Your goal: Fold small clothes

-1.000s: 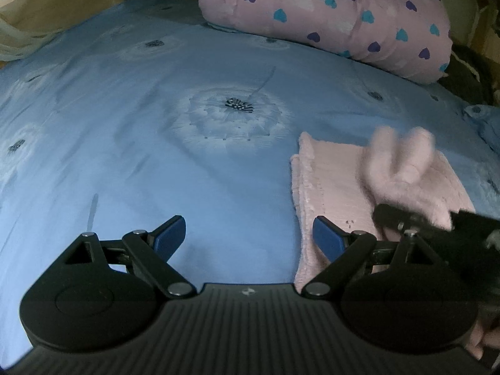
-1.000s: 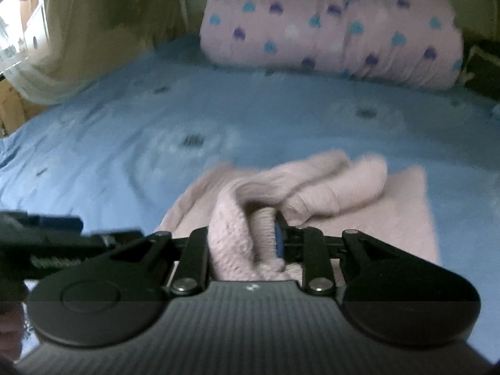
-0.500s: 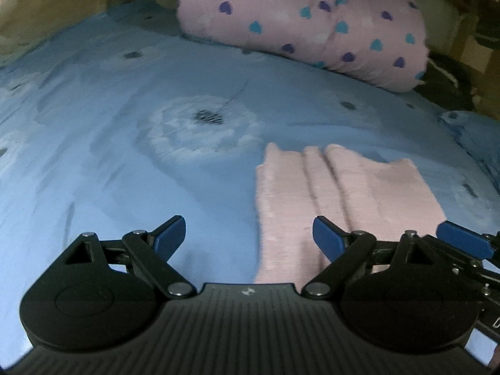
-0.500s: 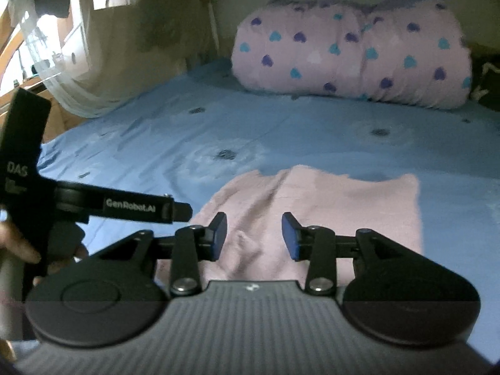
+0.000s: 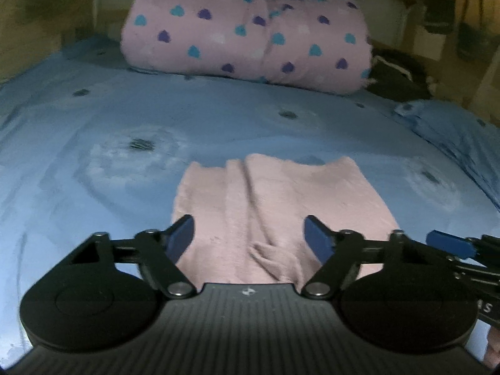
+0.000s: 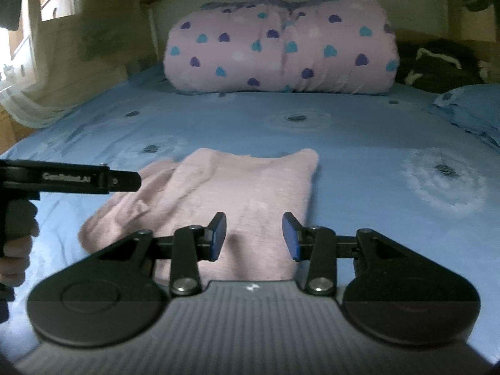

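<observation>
A small pink knitted garment (image 5: 281,206) lies flat on the blue bedsheet (image 5: 93,187), folded into a long panel with lengthwise creases. It also shows in the right wrist view (image 6: 243,193). My left gripper (image 5: 250,237) is open and empty, its blue pads spread over the garment's near end. My right gripper (image 6: 253,237) is open and empty above the garment's near right part. The right gripper's fingertip shows at the right edge of the left wrist view (image 5: 450,247). The left gripper's black body (image 6: 68,179) reaches in from the left of the right wrist view.
A rolled pink quilt with hearts (image 5: 247,34) lies across the head of the bed; it also shows in the right wrist view (image 6: 281,50). A blue pillow (image 6: 472,109) and a dark item (image 6: 437,65) sit at the far right. A curtain (image 6: 28,106) hangs at the left.
My right gripper let go of the pink sleeve it held a second ago and opened. The sleeve now lies flat on the garment. Both grippers pulled back to the garment's near end.
</observation>
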`<state>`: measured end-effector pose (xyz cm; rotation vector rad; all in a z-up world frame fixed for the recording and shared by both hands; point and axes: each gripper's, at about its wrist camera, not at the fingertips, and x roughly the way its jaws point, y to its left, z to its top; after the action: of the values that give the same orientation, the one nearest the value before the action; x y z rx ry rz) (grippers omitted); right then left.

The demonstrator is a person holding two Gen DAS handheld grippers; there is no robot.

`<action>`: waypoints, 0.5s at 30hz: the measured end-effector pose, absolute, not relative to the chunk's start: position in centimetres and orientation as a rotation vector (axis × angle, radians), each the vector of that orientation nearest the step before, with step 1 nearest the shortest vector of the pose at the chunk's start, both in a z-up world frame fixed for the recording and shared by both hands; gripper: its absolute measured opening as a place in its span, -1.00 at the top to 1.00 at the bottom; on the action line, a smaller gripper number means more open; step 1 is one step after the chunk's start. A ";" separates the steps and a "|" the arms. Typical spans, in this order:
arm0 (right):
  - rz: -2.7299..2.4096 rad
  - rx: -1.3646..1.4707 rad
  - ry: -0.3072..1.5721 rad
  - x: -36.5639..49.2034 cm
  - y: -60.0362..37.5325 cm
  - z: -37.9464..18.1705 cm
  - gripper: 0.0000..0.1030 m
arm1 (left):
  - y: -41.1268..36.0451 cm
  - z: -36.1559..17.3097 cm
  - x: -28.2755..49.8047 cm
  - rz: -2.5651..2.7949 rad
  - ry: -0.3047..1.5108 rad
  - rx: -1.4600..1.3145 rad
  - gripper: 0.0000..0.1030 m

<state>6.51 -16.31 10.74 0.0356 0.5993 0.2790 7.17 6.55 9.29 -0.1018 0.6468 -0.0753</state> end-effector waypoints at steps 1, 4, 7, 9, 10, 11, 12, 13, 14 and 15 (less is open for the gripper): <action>0.270 0.037 0.597 6.4 -16.6 10.5 0.17 | 6.3 9.1 7.3 -0.092 0.658 -0.105 -0.45; 0.252 0.059 0.601 6.4 -17.6 9.7 0.17 | 5.6 8.1 7.6 -0.137 0.711 -0.118 -0.43; 0.246 0.072 0.606 7.4 -17.8 9.5 0.17 | 5.0 7.4 7.9 -0.146 0.734 -0.103 -0.43; 0.248 0.073 0.597 8.2 -17.6 10.0 0.17 | 4.6 7.1 7.8 -0.151 0.730 -0.076 -0.43; 0.261 0.074 0.592 8.7 -17.3 10.2 0.17 | 4.5 7.0 7.7 -0.153 0.728 -0.066 -0.43; 0.275 0.074 0.595 9.3 -17.0 10.5 0.17 | 4.4 6.8 7.6 -0.151 0.728 -0.059 -0.41; 0.286 0.076 0.598 10.0 -16.6 10.7 0.17 | 4.4 6.7 7.5 -0.145 0.726 -0.054 -0.34; 0.297 0.078 0.602 10.4 -16.4 10.8 0.17 | 4.3 6.5 7.5 -0.142 0.730 -0.049 -0.06; 0.310 0.079 0.608 11.0 -15.9 10.9 0.17 | 4.5 6.5 7.3 -0.150 0.737 -0.051 0.18; 0.325 0.080 0.615 11.6 -15.3 11.0 0.17 | 4.6 6.4 7.3 -0.161 0.743 -0.066 0.29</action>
<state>11.65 -15.32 10.99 0.0801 0.6145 0.3253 7.27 4.62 6.42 -0.0656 0.7425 -0.1611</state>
